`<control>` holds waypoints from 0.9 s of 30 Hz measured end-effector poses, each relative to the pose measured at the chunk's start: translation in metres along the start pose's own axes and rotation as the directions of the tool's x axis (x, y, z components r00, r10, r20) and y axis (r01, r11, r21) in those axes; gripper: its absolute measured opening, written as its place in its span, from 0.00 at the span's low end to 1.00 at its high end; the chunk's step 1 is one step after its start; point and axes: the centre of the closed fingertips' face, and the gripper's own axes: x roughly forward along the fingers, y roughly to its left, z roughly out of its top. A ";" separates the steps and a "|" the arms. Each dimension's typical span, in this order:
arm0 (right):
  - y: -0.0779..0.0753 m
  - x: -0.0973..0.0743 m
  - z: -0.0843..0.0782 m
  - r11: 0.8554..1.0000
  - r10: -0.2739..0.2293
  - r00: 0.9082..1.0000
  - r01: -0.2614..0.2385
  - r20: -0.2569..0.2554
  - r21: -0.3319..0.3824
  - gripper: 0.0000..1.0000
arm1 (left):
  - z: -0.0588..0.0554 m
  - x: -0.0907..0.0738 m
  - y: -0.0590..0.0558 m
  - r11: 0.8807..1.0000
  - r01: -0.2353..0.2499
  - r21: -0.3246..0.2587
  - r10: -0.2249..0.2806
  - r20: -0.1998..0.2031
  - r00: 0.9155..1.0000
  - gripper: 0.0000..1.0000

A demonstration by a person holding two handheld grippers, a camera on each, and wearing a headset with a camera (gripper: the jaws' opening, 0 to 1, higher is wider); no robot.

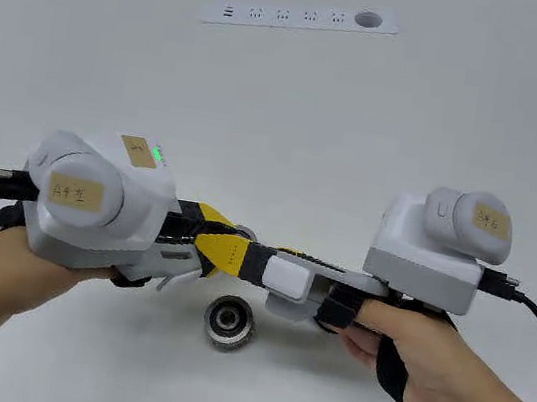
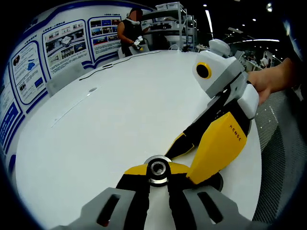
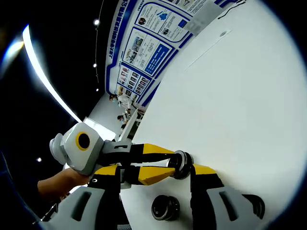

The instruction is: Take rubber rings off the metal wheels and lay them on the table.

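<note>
- white surface (image 1: 292,114) beneath both hands. where's the wheel?
- one metal wheel (image 2: 158,167) is held above it, pinched by the left gripper (image 2: 158,174); the right gripper (image 3: 178,171) clamps it from the opposite side.
- any other?
- a second wheel (image 1: 228,320) lies on the surface just below them.

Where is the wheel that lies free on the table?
In the head view the free wheel lies on the table, just below where the left gripper and the right gripper meet.
</note>
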 end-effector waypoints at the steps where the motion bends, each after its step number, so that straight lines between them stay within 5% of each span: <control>1: 0.002 -0.001 -0.001 1.000 0.016 1.000 -0.016 -0.009 0.019 0.58 | 0.000 0.000 0.000 1.000 0.000 0.000 0.000 0.000 1.000 0.14; 12: 0.000 -0.006 0.004 0.998 0.022 0.999 -0.024 0.037 0.057 0.54 | 0.000 0.001 0.001 1.000 0.000 -0.002 0.000 0.000 1.000 0.14; 17: -0.003 -0.007 0.006 0.997 0.016 0.999 -0.019 0.044 0.070 0.45 | 0.000 0.001 0.000 1.000 0.000 -0.001 0.000 0.000 1.000 0.14; 27: -0.034 -0.006 0.004 0.989 -0.111 0.994 0.109 0.018 0.104 0.08 | 0.000 0.000 0.001 1.000 0.000 -0.001 0.000 0.001 1.000 0.14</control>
